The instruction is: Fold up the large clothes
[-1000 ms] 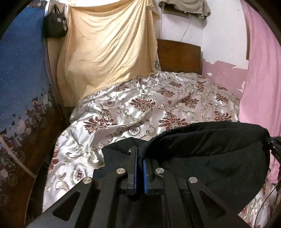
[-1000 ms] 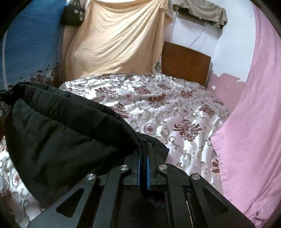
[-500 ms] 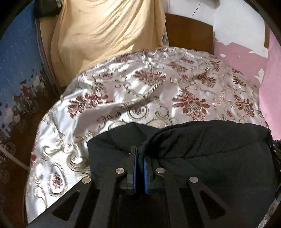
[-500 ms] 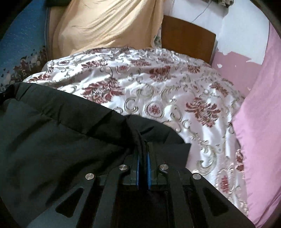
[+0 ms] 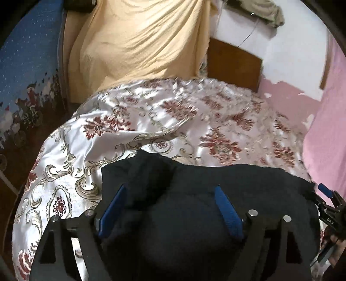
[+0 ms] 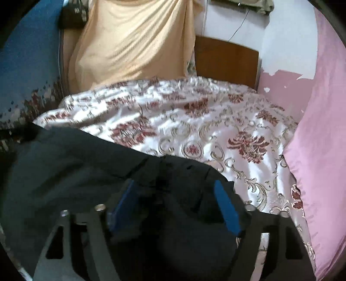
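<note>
both claws wide over the black garment on the bed

the left claw (image 5: 170, 205) stood wide, its 2 blue pads (image 5: 112, 207) spread far apart with nothing pinched between them. the black garment (image 5: 194, 216) lay under and between the fingers, spread flat on the bed's floral satin cover (image 5: 151, 121), with a small raised fold of dark cloth just ahead of the pads. the garment's far edge ran roughly straight across the cover toward the right side of the left wrist view, where the tip of the other tool showed at the frame's edge.

the right claw (image 6: 175, 203) was likewise wide, blue pads (image 6: 227, 209) apart and gripping nothing. the same black garment (image 6: 75, 173) filled the lower left of the right wrist view, lying on the floral satin cover (image 6: 216, 134), with a rumpled corner between the open fingers.

beyond the bed a yellow cloth (image 5: 140, 43) hung against the wall, beside a wooden headboard (image 5: 233, 64). a pink sheet (image 6: 320, 129) hung along the right side of the bed, and a blue patterned fabric (image 5: 26, 64) covered the left side. a dark bag (image 6: 73, 15) hung at the upper left of the yellow cloth. both views were slightly blurred.
</note>
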